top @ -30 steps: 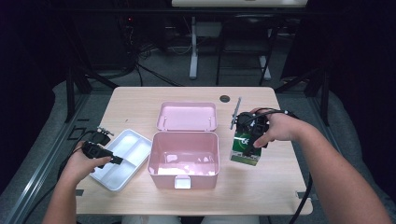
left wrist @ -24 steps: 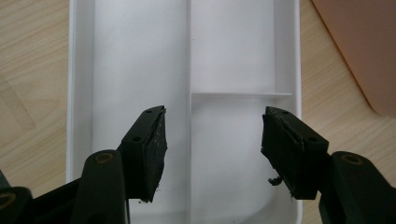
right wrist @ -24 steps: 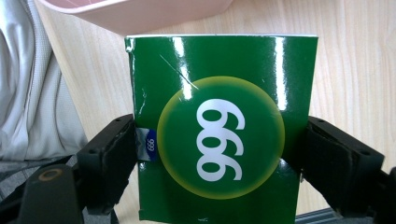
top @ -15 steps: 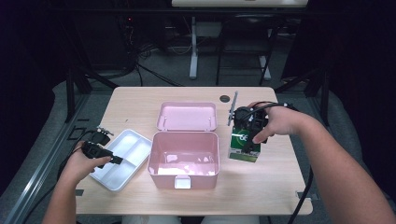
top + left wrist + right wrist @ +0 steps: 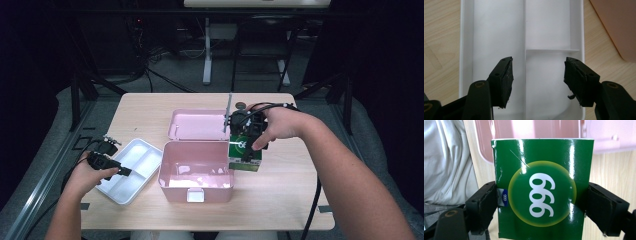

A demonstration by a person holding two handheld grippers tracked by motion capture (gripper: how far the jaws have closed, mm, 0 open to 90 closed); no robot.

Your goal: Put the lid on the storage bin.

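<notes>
Right now the green box [image 5: 541, 187] sits clamped between the right gripper [image 5: 248, 136] fingers [image 5: 482, 205], one pad on each side, just right of the open pink case [image 5: 196, 172]. Farther left, the left gripper [image 5: 537, 77] fingers stand spread above the white tray [image 5: 466, 45].

Green box [image 5: 541, 190]: glossy dark green, with a yellow-green disc bearing white numerals "999"; a small blue-and-white label on one edge. Storage case [image 5: 197, 172]: pale pink throughout, lid included, with a white latch at the front. Tray [image 5: 549, 30]: plain white, no pattern. Bench [image 5: 280, 200]: light wood, fine straight grain. Left claw [image 5: 537, 77] and right claw [image 5: 541, 212]: matt black, pads black. Cloth at the edge of the right gripper view [image 5: 446, 162]: light grey.
</notes>
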